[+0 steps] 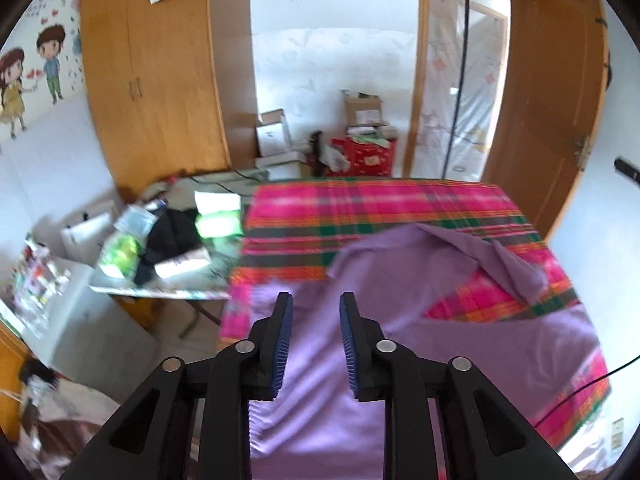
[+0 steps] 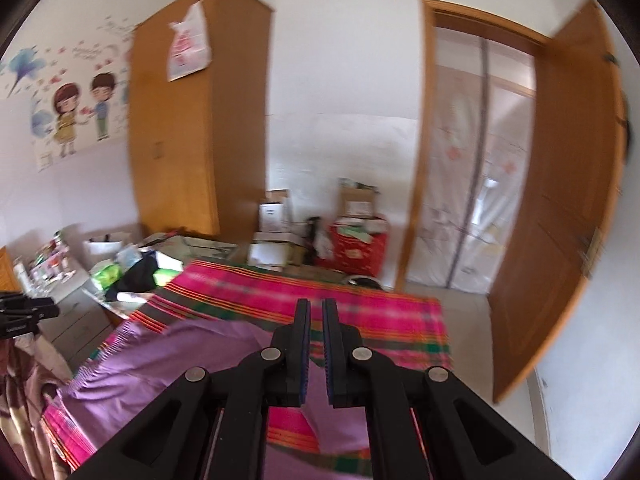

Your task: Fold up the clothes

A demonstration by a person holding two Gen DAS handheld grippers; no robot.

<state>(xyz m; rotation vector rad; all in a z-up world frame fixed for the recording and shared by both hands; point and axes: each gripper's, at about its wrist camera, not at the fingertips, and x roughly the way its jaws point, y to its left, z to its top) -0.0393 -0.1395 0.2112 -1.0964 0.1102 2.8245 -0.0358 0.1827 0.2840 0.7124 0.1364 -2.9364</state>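
A purple garment (image 1: pixel 460 344) lies spread on a table covered with a pink plaid cloth (image 1: pixel 360 208), one sleeve (image 1: pixel 508 260) folded back over it. My left gripper (image 1: pixel 316 306) hovers over the garment's left part, open, with nothing between its fingers. In the right wrist view the purple garment (image 2: pixel 160 364) covers the near left of the plaid cloth (image 2: pixel 360 312). My right gripper (image 2: pixel 317 308) has its fingers nearly together. A tongue of purple cloth (image 2: pixel 332 428) rises into the narrow gap between the pads.
Left of the plaid table stands a cluttered side table (image 1: pixel 168 236) with a black cloth and packets. Behind are a wooden wardrobe (image 1: pixel 160 80), stacked boxes and a red box (image 1: pixel 364 156), and an open wooden door (image 1: pixel 548 100) on the right.
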